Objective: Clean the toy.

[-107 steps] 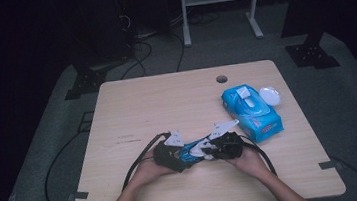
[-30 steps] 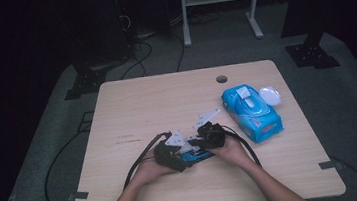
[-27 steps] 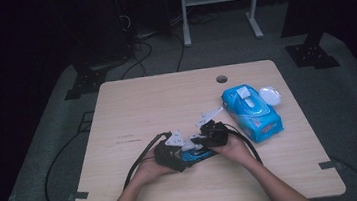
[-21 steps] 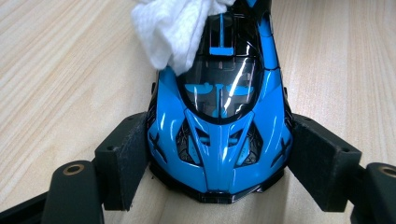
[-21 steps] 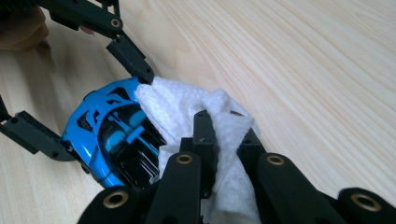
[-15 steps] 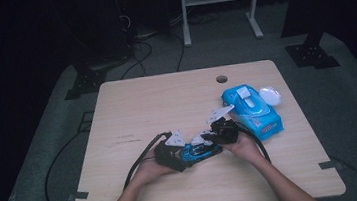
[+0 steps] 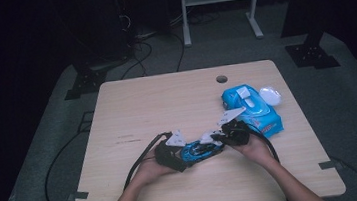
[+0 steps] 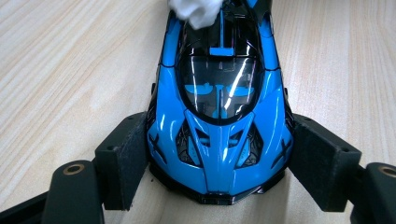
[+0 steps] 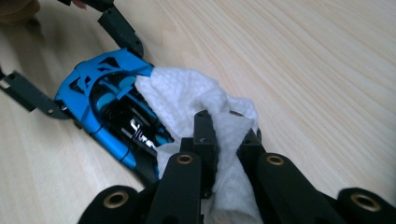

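A blue and black toy car (image 7: 198, 151) lies on the wooden table (image 7: 166, 101) near its front edge. My left gripper (image 7: 185, 156) is shut on the car's nose, one pad pressed against each side of the car (image 8: 219, 121). My right gripper (image 7: 219, 137) is shut on a crumpled white wipe (image 9: 196, 98). The wipe rests on the rear part of the car (image 9: 102, 102), over the dark engine cover. A corner of the wipe (image 8: 196, 11) shows at the far end of the car in the left gripper view. Both hands rest low on the table.
A blue pack of wet wipes (image 7: 250, 108) lies just right of the right hand, with a white round lid (image 7: 270, 95) beside it. A cable hole (image 7: 221, 79) sits near the far edge. Black cables trail off the table's front left.
My right gripper has slid to the right with the wipe, from the car's middle toward its rear end. The left gripper and the car have stayed in place.
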The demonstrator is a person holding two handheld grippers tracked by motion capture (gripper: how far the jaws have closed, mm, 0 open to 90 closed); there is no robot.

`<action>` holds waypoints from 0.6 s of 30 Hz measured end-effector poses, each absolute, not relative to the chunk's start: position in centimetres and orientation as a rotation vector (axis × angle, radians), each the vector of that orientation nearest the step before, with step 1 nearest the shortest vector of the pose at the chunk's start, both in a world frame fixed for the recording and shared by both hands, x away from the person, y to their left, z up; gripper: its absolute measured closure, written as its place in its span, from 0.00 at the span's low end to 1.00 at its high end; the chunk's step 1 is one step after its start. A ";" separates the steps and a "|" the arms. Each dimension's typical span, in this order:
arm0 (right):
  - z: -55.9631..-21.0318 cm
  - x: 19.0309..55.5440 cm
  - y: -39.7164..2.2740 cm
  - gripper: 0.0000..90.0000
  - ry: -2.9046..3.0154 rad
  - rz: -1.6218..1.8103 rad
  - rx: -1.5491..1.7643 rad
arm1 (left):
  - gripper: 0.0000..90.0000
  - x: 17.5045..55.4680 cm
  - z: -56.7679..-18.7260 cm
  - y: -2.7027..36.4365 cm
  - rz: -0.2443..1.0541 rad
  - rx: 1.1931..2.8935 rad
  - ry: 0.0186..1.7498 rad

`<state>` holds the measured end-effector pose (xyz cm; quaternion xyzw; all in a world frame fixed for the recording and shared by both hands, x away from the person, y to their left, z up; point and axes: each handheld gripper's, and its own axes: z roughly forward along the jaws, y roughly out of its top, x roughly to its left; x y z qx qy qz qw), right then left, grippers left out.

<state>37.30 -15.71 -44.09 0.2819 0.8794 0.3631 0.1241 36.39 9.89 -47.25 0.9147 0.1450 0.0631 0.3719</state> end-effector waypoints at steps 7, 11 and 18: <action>-44.1 35.9 -13.4 0.92 2.556 1.044 0.725 | 0.28 36.4 -47.3 9.9 0.155 2.342 0.375; -43.8 36.3 -14.6 0.92 2.572 1.066 0.773 | 0.28 36.4 -47.3 9.9 0.156 2.343 0.372; -41.8 34.5 -18.2 0.92 2.503 1.113 0.797 | 0.28 36.4 -47.3 9.9 0.160 2.345 0.371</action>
